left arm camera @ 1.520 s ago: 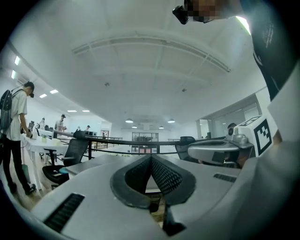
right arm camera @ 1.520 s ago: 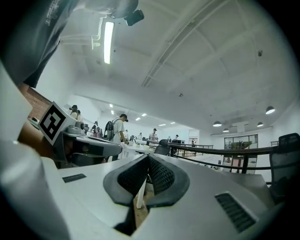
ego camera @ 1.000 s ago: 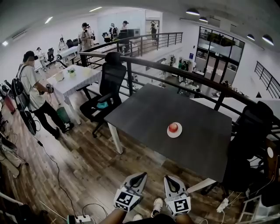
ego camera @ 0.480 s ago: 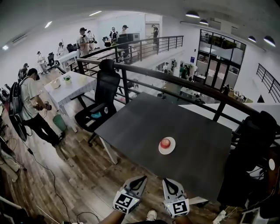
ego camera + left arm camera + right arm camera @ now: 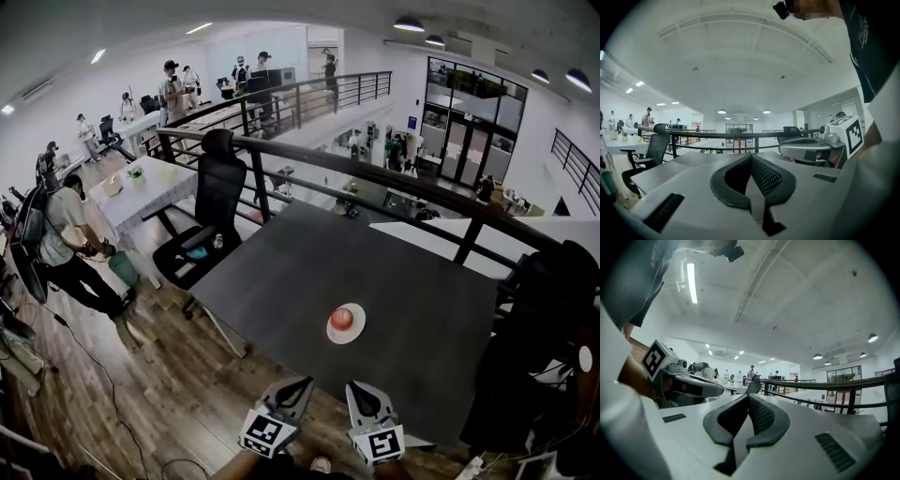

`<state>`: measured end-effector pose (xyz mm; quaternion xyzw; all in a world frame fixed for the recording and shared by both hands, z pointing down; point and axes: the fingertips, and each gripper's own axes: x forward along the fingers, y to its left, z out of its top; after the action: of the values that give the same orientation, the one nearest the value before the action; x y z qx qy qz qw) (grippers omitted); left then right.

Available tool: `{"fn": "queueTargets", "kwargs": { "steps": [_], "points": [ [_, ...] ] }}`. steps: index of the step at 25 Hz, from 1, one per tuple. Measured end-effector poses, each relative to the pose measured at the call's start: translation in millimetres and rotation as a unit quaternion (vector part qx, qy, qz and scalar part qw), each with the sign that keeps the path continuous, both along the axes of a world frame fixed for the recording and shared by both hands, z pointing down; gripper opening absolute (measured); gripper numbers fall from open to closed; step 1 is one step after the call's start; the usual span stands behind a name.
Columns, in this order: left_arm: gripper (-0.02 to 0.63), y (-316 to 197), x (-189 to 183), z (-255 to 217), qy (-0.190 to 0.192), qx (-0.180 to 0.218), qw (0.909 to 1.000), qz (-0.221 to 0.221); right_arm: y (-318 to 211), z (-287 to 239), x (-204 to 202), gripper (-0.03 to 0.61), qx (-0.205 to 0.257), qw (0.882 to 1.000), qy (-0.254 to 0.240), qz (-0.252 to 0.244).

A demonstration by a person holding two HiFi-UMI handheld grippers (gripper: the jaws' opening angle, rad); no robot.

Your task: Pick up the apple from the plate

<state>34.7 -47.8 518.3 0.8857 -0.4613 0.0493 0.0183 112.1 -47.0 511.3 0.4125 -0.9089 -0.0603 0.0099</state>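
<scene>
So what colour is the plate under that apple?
The plate is plain white, with the red apple on it; the head view shows it best.

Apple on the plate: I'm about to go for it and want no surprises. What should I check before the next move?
1. Apple sits on the plate, in plain sight: ok.
2. Path across the table to the plate free of things: ok.
3. Left tool open for a grasp: not ok, jaws together, nothing between them.
4. Right tool open: not ok, also shut and empty.
5. Tools close to the apple: not ok, both near the table's front edge.
6. Plate will stay put when the apple lifts: cannot tell.
</scene>
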Motion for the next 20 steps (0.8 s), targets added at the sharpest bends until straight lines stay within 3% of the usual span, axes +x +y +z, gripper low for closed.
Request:
{"fn": "queueTargets", "kwargs": {
  "steps": [12, 20],
  "points": [
    [0.020, -101.0, -3.9, 6.1, 0.018, 0.007, 0.9994, 0.028, -84.4, 14.9, -19.2, 0.023, -0.010, 1.000, -0.002, 0.025],
    [0.020, -173.6, -41.6, 19.4, 0.003, -0.002, 0.9990, 0.045, -154.3, 15.8, -50.1, 0.025, -0.011, 0.998, 0.005, 0.056]
  ]
}}
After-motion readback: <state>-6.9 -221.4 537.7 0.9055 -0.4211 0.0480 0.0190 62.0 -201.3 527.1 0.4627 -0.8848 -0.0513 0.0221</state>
